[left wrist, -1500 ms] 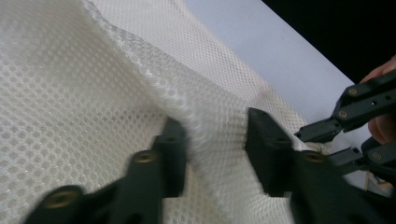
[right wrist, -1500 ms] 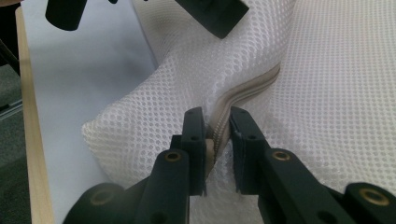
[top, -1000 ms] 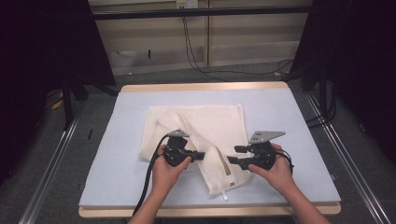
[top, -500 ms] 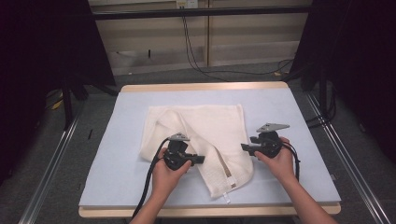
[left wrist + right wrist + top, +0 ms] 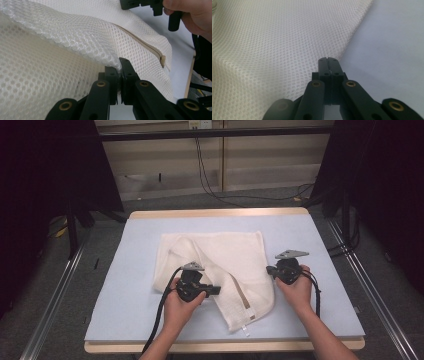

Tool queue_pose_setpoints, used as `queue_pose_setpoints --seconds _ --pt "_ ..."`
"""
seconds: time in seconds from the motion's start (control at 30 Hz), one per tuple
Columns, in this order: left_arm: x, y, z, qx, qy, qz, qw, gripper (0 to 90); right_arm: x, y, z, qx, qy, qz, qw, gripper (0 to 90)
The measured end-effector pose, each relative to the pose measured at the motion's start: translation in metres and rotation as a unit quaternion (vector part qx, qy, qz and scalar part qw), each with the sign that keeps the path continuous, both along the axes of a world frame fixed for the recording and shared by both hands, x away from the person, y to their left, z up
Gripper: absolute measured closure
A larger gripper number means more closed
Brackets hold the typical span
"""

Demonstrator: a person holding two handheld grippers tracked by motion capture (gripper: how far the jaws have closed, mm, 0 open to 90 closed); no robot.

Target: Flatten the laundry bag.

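A white mesh cloth [image 5: 225,255] with a beige trim strip [image 5: 239,292] lies crumpled on the pale blue table top [image 5: 330,245]. My left gripper [image 5: 218,290] is shut on a raised fold of the mesh [image 5: 75,32], which bunches over its closed tips [image 5: 121,65]. My right gripper [image 5: 269,269] sits low at the cloth's right edge. Its jaws have just been closing and now meet on the mesh border [image 5: 274,37] at their tips [image 5: 328,60]. The left gripper view also catches the right hand [image 5: 190,15] beyond the trim strip [image 5: 150,47].
Bare blue table top lies to the right of the cloth [image 5: 392,45] and around it on every side. The table's wooden rim [image 5: 220,213] runs along the back. Black cables [image 5: 160,320] trail from both grippers toward the front edge.
The right hand has moved right and down, from over the cloth's lower part to its right edge, and its jaws have shut there. The left hand has stayed put, gripping the fold.
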State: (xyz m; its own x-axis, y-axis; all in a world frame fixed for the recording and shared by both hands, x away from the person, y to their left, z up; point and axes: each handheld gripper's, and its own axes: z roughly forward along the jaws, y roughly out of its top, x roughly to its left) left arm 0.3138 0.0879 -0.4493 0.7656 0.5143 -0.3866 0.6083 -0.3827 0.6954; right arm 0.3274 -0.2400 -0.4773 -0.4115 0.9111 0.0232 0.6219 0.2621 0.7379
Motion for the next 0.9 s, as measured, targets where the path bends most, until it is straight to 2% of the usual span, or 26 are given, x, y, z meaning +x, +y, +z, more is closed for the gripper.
queue_pose_setpoints --seconds 0.07,0.13,0.23,0.27,0.33,0.37,0.47,0.5,0.57,0.63,0.7,0.77,0.83,0.9 --pt "-0.001 -0.001 0.0 -0.001 -0.001 0.001 1.0 86.7 -0.001 -0.003 0.0 -0.001 -0.004 -0.008 1.0 90.0" --pt "-0.002 -0.004 0.001 -0.003 0.0 0.0 1.0 86.8 -0.003 -0.021 0.002 -0.013 -0.012 -0.039 0.9991 90.0" --pt "-0.002 -0.005 0.0 -0.003 0.002 -0.003 1.0 86.9 -0.006 -0.036 0.003 -0.006 -0.011 -0.066 0.9977 90.0" --pt "-0.003 -0.006 -0.001 -0.008 0.002 0.0 1.0 86.9 -0.007 -0.041 0.003 -0.01 -0.015 -0.065 0.9977 90.0" --pt "-0.003 -0.007 -0.001 -0.004 0.0 -0.005 1.0 86.9 -0.011 -0.048 0.003 -0.009 -0.01 -0.083 0.9964 90.0" --pt "-0.004 -0.008 -0.001 -0.009 0.0 -0.002 1.0 86.9 -0.012 -0.051 0.003 -0.011 -0.012 -0.089 0.9959 90.0" --pt "-0.005 -0.009 -0.001 -0.007 -0.002 -0.006 1.0 86.8 -0.016 -0.057 0.002 -0.012 -0.008 -0.098 0.9951 90.0" --pt "-0.006 -0.009 -0.001 -0.006 -0.003 -0.003 1.0 86.8 -0.019 -0.06 0.002 -0.003 -0.007 -0.105 0.9945 90.0" --pt "-0.006 -0.01 -0.001 -0.006 -0.004 -0.005 1.0 86.8 -0.019 -0.06 0.002 -0.005 -0.007 -0.099 0.9951 90.0" --pt "-0.008 -0.009 -0.003 0.002 -0.004 -0.01 0.9999 86.6 -0.023 -0.058 0.005 0.004 -0.007 -0.099 0.9951 90.0" --pt "-0.011 -0.01 -0.003 0.003 -0.004 -0.007 1.0 86.4 -0.028 -0.054 0.01 -0.005 -0.032 -0.094 0.9951 83.9" --pt "-0.012 -0.01 -0.003 0.002 -0.005 -0.011 0.9999 86.2 -0.031 -0.05 0.015 -0.005 -0.042 -0.09 0.9951 71.6" --pt "-0.013 -0.011 -0.004 0.001 -0.003 -0.01 0.9999 86.1 -0.032 -0.042 0.02 0.012 -0.045 -0.069 0.9965 67.7" --pt "-0.014 -0.012 -0.005 -0.001 -0.002 -0.012 0.9999 85.9 -0.034 -0.033 0.023 0.014 -0.051 -0.052 0.9973 63.6"
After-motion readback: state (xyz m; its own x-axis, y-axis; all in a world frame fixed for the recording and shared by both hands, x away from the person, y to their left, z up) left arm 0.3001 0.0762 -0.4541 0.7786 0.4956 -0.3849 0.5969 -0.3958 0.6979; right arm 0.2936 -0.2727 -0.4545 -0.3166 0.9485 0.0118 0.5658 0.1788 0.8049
